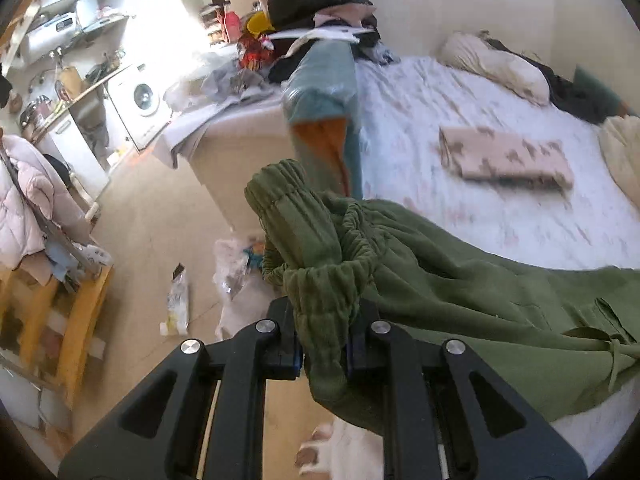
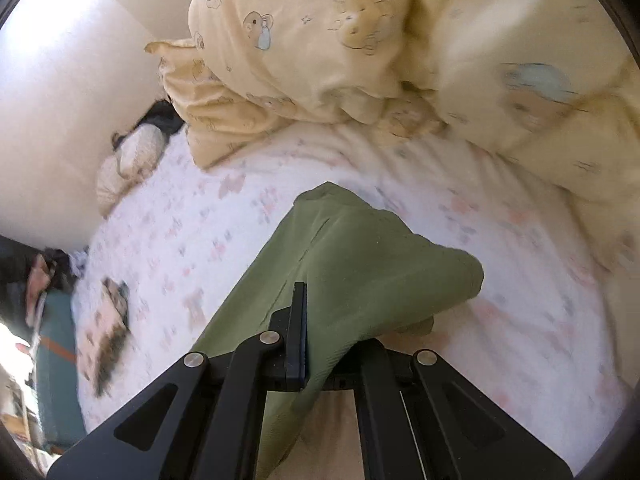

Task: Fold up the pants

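Two grippers each hold part of one pair of green pants point(image 1: 460, 292) over a bed. The left gripper point(image 1: 324, 344) has its jaws closed on the gathered, ribbed waistband, which bunches up between the black fingers and rises in a rumpled hump above them. From there the green cloth runs away to the right in the left wrist view, draped across the near edge of the bed sheet point(image 1: 460, 208), with a thin drawstring hanging at the far right.

The right gripper point(image 2: 316, 344) is clamped on another part of the same pants, a smooth stretch of cloth that looks like a leg; its left finger shows as a black bar against the fabric, while the right finger is hidden under the fold. The cloth spreads out ahead of this gripper and ends in a folded corner over the sheet, which is white with a faint pink and grey print.

A folded beige cloth point(image 1: 504, 158) with a brown pattern lies flat in the middle of the bed, well apart from the pants. A pale pillow point(image 1: 496, 66) sits at the far edge by the wall, and a yellow quilt point(image 2: 360, 40) printed with cartoon bears is heaped along the right wrist view's top. Beyond the bed's left edge a cluttered pile point(image 1: 320, 8) of clothes and bags stands, and farther off a washing machine point(image 1: 140, 100) is against the wall. Some wrappers lie on the tan floor point(image 1: 152, 220).
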A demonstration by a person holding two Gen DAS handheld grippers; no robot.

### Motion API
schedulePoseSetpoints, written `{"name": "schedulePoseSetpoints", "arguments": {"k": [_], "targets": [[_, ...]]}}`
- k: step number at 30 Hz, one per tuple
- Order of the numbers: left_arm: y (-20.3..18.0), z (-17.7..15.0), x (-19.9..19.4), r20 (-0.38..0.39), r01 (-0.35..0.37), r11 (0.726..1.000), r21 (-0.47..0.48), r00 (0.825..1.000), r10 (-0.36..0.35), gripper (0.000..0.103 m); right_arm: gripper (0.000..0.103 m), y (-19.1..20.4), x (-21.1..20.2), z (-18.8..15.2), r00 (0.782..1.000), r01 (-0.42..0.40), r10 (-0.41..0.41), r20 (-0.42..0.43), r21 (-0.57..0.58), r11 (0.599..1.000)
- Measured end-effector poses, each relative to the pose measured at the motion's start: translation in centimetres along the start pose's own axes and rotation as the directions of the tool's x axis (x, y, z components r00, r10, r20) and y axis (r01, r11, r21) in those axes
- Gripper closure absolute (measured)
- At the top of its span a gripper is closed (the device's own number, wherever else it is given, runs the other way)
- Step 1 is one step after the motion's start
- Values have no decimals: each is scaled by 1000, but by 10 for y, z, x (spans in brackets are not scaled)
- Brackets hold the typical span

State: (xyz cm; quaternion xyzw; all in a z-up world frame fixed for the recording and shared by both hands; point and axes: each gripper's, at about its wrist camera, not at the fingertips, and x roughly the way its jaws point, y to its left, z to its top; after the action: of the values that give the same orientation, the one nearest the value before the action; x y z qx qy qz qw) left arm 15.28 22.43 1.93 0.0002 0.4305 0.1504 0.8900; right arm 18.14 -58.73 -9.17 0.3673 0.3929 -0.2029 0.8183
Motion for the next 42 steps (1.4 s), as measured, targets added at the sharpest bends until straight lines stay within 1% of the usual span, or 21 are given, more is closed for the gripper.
{"name": "schedulePoseSetpoints", "arguments": {"k": [4, 8, 10, 13, 15, 16, 18, 19, 20, 22, 23, 25, 26, 27, 29, 30, 31, 33, 37, 39, 42], "targets": [[26, -24, -24, -41, 56, 998, 6, 998, -56, 91, 102, -14, -26, -24, 997, 29, -29, -73, -4, 1000], [31, -44, -19, -57, 35, 998, 51, 998, -32, 91, 100, -40, -23, -41, 982, 95, -93, -162, 0, 996], [32, -49, -3, -126, 40, 999, 30, 991, -36, 91, 99, -63, -6, -50, 960, 161, -145, -241, 48, 986], [25, -54, 5, -171, 67, 997, 31, 983, -61, 91, 96, -86, -1, -58, 921, 313, -287, -263, 63, 948], [17, -57, 1, -158, 56, 996, 71, 987, -44, 91, 85, -87, -7, -54, 899, 388, -370, -234, 31, 921], [15, -57, 0, -152, 58, 995, 76, 987, -45, 91, 84, -85, -11, -51, 885, 421, -408, -222, 10, 907], [15, -57, 0, -158, 66, 996, 65, 986, -55, 91, 85, -74, -22, -48, 883, 431, -430, -189, -37, 902], [17, -57, 2, -166, 68, 996, 56, 984, -58, 91, 85, -64, -30, -46, 873, 458, -465, -146, -75, 886], [18, -56, 4, -173, 70, 996, 49, 983, -60, 91, 85, -51, -45, -44, 847, 520, -529, -60, -118, 846], [19, -55, 7, -186, 77, 996, 33, 980, -70, 91, 83, -28, -73, -45, 818, 575, -568, 88, -133, 807], [20, -55, 8, -189, 81, 996, 31, 979, -74, 91, 83, -15, -86, -48, 832, 554, -538, 134, -143, 820], [19, -56, 8, -194, 83, 996, 38, 978, -75, 91, 83, 21, -97, -65, 940, 340, -326, 99, -250, 907], [18, -56, 8, -195, 88, 995, 43, 978, -78, 91, 83, 39, -96, -76, 969, 246, -242, 49, -304, 920], [17, -56, 7, -195, 92, 995, 49, 977, -80, 91, 83, 65, -97, -97, 989, 133, -145, -3, -372, 919], [15, -56, 7, -195, 98, 994, 57, 977, -85, 91, 83, 102, -94, -137, 995, -4, -42, -95, -439, 899], [14, -56, 7, -198, 105, 993, 62, 976, -91, 91, 83, 125, -85, -167, 972, -154, 56, -229, -438, 886], [13, -57, 7, -201, 110, 992, 66, 975, -95, 91, 83, 143, -75, -191, 932, -267, 116, -344, -432, 861], [9, -60, 9, -212, 117, 989, 92, 972, -96, 91, 83, 183, -62, -249, 851, -422, 186, -492, -428, 799], [3, -65, 10, -220, 144, 981, 126, 969, -114, 91, 83, 255, -49, -355, 742, -577, 230, -630, -425, 697], [-2, -68, 10, -224, 149, 976, 161, 968, -111, 91, 83, 283, -34, -402, 705, -611, 204, -679, -435, 662], [-7, -69, 6, -208, 171, 969, 179, 969, -133, 91, 86, 296, -12, -471, 662, -606, 105, -742, -448, 657]]}}
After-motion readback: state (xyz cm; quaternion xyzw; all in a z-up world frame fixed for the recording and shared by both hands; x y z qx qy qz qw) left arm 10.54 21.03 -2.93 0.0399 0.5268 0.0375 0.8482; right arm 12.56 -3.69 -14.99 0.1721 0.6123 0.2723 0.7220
